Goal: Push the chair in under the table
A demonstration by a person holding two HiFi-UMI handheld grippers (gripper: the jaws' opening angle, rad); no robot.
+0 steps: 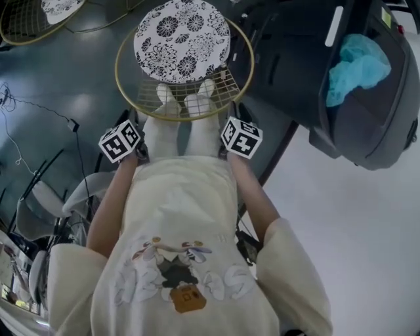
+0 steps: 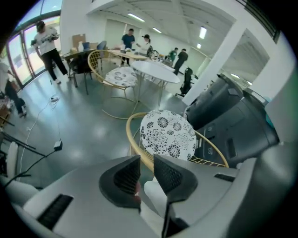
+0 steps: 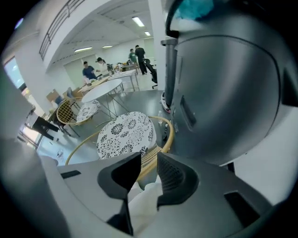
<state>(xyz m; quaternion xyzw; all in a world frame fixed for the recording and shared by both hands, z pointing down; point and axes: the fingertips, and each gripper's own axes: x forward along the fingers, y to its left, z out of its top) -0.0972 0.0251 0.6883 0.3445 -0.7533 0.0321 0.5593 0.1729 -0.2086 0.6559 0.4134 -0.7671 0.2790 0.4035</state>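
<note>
Chair (image 1: 182, 41) with gold wire frame and floral cushion stands on the grey floor (image 1: 79, 92), just ahead of the person's feet (image 1: 187, 100). Left gripper (image 2: 146, 172) and right gripper (image 3: 148, 169) hover near its rim, jaws apart, gripping nothing.

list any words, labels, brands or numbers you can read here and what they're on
Nothing here reads as legible text.
Yellow sticker on the dark machine: too small to read.
Brown patch in the shirt print: blurred, unreadable.
Marker cubes: black-and-white square patterns, no letters.
</note>
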